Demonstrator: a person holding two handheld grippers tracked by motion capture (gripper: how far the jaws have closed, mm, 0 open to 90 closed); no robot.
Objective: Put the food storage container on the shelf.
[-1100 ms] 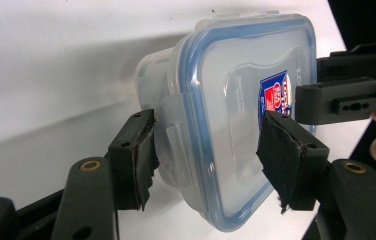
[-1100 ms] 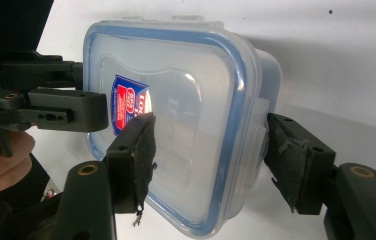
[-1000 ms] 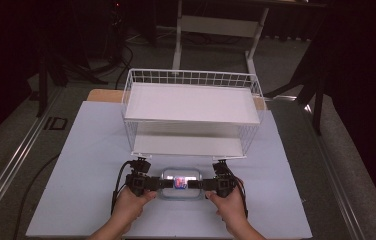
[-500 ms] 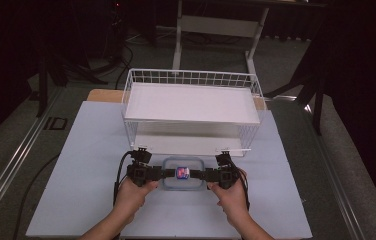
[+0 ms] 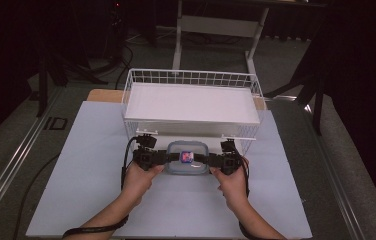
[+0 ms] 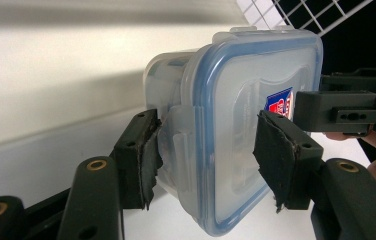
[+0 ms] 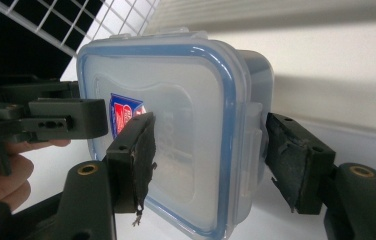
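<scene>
A: From the high view, what's the setting?

B: A dark room, one bench (image 5: 76, 190) under a pale sheet, and one white wire basket (image 5: 191, 80) with a flat shelf at its far middle. One clear container (image 5: 188, 157) with a blue-rimmed lid sits just in front of the basket's near edge, carried between two tools: the left hand-held gripper (image 5: 162, 159) on its left end, the right hand-held gripper (image 5: 214, 161) on its right. Wide bare sheet lies left, right and near; the basket wall is close on the far side.

A: And the left gripper view?

B: Both pads pinch the container (image 6: 236, 140), one on the underside, one on the lid. The basket's white wall is just behind it. The other tool grips the far end by the red-and-blue label (image 6: 279, 102).

A: The right gripper view?

B: The same, mirrored: the jaws are clamped on the container (image 7: 176, 135), lid and base, with the basket mesh (image 7: 76, 25) at the upper left.
</scene>
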